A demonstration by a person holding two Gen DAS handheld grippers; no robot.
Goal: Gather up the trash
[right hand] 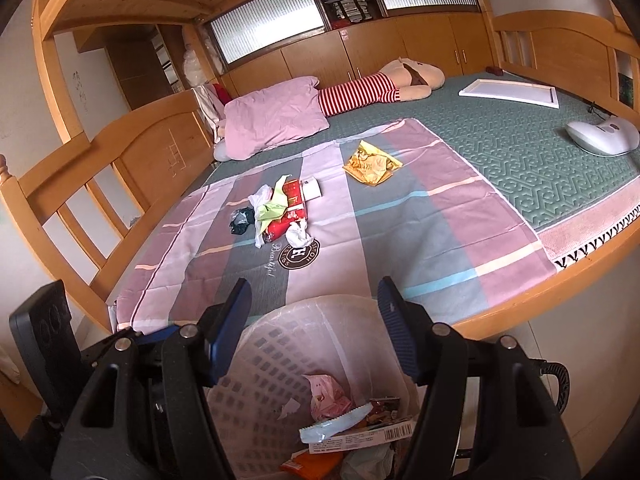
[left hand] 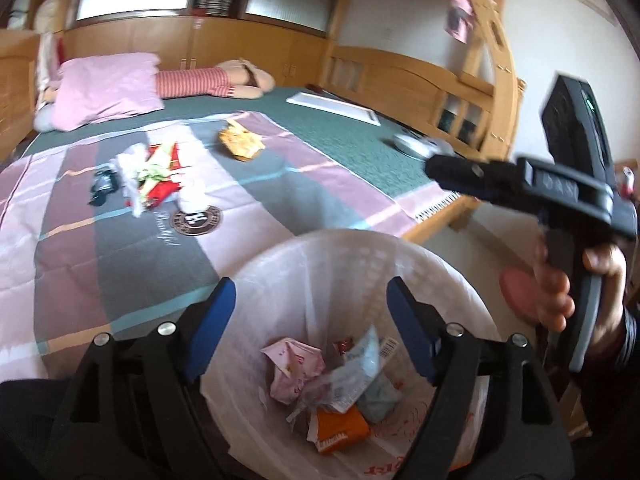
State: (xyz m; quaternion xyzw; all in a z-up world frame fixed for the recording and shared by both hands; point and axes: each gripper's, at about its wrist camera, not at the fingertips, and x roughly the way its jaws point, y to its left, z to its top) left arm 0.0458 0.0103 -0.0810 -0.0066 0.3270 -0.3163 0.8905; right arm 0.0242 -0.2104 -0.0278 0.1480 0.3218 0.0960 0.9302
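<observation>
A white lattice trash basket [left hand: 360,264] lined with a plastic bag stands by the bed edge and holds several wrappers [left hand: 332,384]; it also shows in the right wrist view [right hand: 280,344]. My left gripper [left hand: 310,328] is open and empty over the basket. My right gripper [right hand: 314,328] is open and empty above the basket's rim; its body shows in the left wrist view [left hand: 532,184]. On the bedspread lie a yellow snack wrapper [right hand: 370,162], a heap of red, green and white wrappers [right hand: 280,210] and a dark scrap [right hand: 240,220].
A pink pillow [right hand: 276,118], a striped plush toy [right hand: 384,86], a white board [right hand: 510,92] and a white device [right hand: 602,136] lie on the bed. Wooden bed rails [right hand: 80,184] stand at the left, cupboards behind.
</observation>
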